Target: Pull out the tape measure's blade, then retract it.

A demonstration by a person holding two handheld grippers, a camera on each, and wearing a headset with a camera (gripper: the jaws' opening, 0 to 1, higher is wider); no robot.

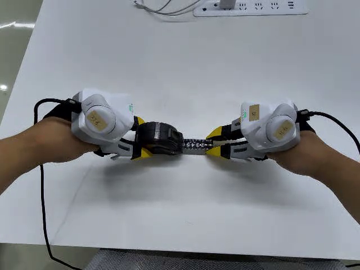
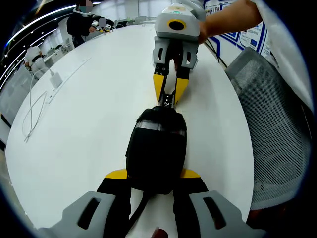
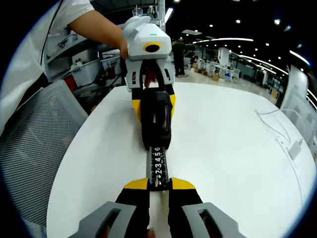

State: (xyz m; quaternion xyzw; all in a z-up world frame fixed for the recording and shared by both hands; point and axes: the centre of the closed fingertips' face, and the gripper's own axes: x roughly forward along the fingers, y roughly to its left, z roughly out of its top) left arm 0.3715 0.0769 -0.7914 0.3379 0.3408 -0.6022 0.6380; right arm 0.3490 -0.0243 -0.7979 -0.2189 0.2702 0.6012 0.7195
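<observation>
White tabletop (image 1: 180,56), near its front edge: the left gripper (image 1: 140,137) clamps its jaws on the flanks of the black tape measure (image 1: 159,138), a rigid, likely weighty case, while the right gripper (image 1: 214,143) pinches in its jaws the end of the thin, presumably springy blade (image 1: 197,144), a short length showing.

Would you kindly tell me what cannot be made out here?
Tip of the blade: right gripper view, hidden inside the right gripper.
Sides of the tape measure: left gripper view, covered by the left gripper.
Markings on the blade: head view, too small to read.
The power strip: head view, cut by the top edge.
</observation>
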